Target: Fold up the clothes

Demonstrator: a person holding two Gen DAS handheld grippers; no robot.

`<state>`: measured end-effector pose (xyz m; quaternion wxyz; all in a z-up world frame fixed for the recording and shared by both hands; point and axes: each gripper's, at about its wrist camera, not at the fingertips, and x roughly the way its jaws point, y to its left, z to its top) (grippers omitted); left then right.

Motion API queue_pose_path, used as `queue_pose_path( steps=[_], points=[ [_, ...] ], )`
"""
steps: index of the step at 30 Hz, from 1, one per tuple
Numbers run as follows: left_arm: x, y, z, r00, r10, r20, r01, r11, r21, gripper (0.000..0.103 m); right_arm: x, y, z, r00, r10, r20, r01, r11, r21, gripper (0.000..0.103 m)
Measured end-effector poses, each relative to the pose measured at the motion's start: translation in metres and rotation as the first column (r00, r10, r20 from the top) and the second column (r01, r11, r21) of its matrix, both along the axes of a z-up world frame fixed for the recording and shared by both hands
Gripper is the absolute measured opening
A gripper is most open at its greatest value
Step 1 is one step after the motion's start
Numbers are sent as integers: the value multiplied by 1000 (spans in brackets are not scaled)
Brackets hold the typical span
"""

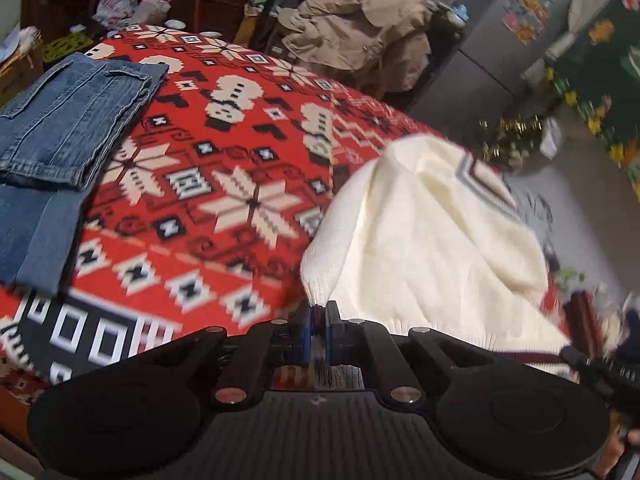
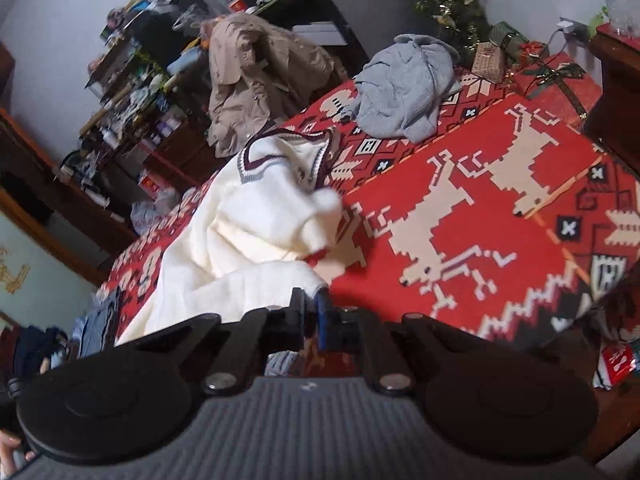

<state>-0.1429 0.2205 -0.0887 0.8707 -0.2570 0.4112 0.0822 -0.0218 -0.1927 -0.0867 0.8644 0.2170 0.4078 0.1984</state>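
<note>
The cream sweater (image 1: 432,236) hangs stretched between the two grippers above the bench (image 1: 224,184), which is covered with a red patterned cloth. The left gripper (image 1: 319,320) is clenched on the sweater's ribbed hem, with the knit pinched between its blue pads. The right gripper (image 2: 311,312) is likewise clenched on another edge of the cream knit. From each gripper the sweater runs forward and away, its long axis pointing toward the far edge of the bench. Its striped V-neck collar (image 2: 280,152) is at the far end, near the grey garment (image 2: 404,88) that lies crumpled toward the far edge. Folded jeans (image 1: 64,128) lie at the bench's left edge, well apart from the sweater. A beige coat (image 1: 360,32) is heaped beyond the bench.
</note>
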Motion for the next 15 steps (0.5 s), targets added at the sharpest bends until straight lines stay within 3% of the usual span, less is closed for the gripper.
queue_pose_path(
  steps=[4,6,9,13,15],
  points=[
    [-5,-7,-22,998,-39,-59,39,999,1,7,-18,1,-12,999,51,-9,-51,992,-119,7],
    [-4,-9,-25,997,-42,-70,44,999,23,9,-19,-1,-16,999,33,-7,-34,990,-136,8],
    [-3,-8,-16,998,-36,-52,41,995,87,18,-21,-5,-21,1000,6,-4,-7,987,-161,16],
    [5,0,0,999,-31,-10,32,994,103,34,-19,-15,-10,999,-31,29,35,988,-152,22],
    [11,4,7,1000,-19,8,18,993,113,37,-14,-16,-1,998,-32,47,39,990,-138,30]
  ],
)
